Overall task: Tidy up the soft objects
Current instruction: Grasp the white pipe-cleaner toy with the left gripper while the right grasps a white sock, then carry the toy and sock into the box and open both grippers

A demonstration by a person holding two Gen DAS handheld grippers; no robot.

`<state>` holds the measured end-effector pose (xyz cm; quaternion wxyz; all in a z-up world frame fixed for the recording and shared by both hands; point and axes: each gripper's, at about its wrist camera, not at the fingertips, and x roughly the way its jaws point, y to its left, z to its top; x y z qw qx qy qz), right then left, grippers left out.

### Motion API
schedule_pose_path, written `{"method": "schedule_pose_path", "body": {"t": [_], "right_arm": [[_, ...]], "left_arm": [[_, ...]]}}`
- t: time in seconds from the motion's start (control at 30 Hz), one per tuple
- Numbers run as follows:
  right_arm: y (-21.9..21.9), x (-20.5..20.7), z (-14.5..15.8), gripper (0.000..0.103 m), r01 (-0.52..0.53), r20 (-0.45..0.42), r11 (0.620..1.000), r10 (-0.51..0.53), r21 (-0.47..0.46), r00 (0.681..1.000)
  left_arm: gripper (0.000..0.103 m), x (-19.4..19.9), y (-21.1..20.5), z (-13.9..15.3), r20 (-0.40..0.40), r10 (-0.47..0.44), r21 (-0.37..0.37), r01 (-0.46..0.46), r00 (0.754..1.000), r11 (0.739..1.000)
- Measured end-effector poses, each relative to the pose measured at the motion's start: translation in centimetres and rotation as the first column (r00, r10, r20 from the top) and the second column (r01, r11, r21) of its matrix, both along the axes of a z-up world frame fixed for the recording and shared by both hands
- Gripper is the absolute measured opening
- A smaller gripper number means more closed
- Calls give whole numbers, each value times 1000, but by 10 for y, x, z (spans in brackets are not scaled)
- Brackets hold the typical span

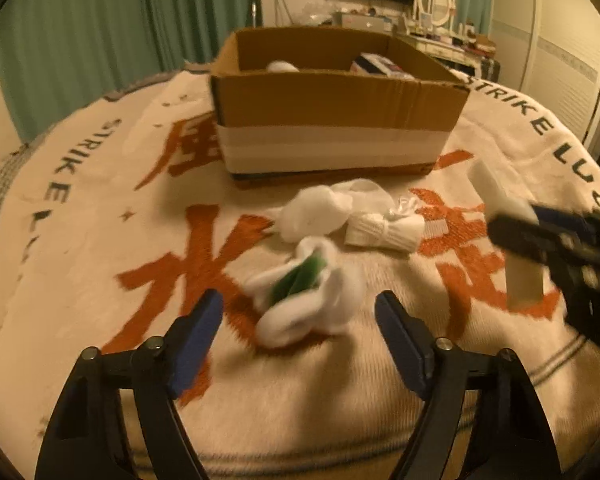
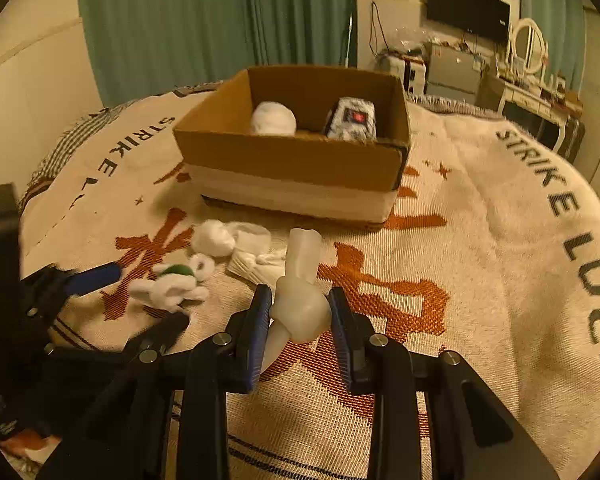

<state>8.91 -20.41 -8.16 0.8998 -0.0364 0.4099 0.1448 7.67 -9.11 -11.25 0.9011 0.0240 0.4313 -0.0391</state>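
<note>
My right gripper (image 2: 300,312) is shut on a knotted cream sock (image 2: 300,304), held above the blanket; it also shows at the right of the left wrist view (image 1: 500,200). My left gripper (image 1: 300,316) is open and empty, just short of a white-and-green sock (image 1: 304,296) lying on the blanket; this sock also shows in the right wrist view (image 2: 172,284). Behind it lie a white sock ball (image 1: 312,212) and a folded ribbed white sock (image 1: 384,230). The open cardboard box (image 2: 292,156) holds a white sock ball (image 2: 273,118) and a patterned roll (image 2: 352,118).
A cream blanket (image 2: 480,260) with orange characters and dark lettering covers the bed. Green curtains (image 2: 204,16) hang behind. A dresser with a mirror (image 2: 530,46) and a wall TV (image 2: 468,8) stand at the back right.
</note>
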Motion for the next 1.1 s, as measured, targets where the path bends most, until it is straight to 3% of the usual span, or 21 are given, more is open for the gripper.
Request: {"method": "schedule_pose_path", "body": {"t": [0.07, 0.13, 0.47, 0.6, 0.87, 1.1], "right_arm": [[-3, 3, -9, 29, 5, -19, 1000, -5, 5, 1000], [-5, 5, -14, 29, 4, -36, 1000, -4, 8, 999], [-1, -2, -11, 29, -12, -21, 1000, 12, 3, 1000], [-1, -13, 2, 29, -16, -5, 1000, 17, 22, 1000], [3, -42, 57, 29, -20, 103, 1000, 19, 9, 994], [4, -46, 109, 29, -29, 197, 1000, 30, -6, 980]], "left_arm": [[75, 10, -1, -7, -11, -5, -12, 5, 1000, 1000], [61, 16, -1, -12, -20, -5, -10, 4, 1000, 1000], [51, 4, 3, 0, -3, -46, -34, 46, 999, 998], [51, -16, 1, 25, 46, -73, -17, 73, 996, 997], [50, -48, 2, 92, 187, -105, -22, 111, 977, 994], [50, -47, 4, 141, 290, -114, -22, 125, 950, 992]]}}
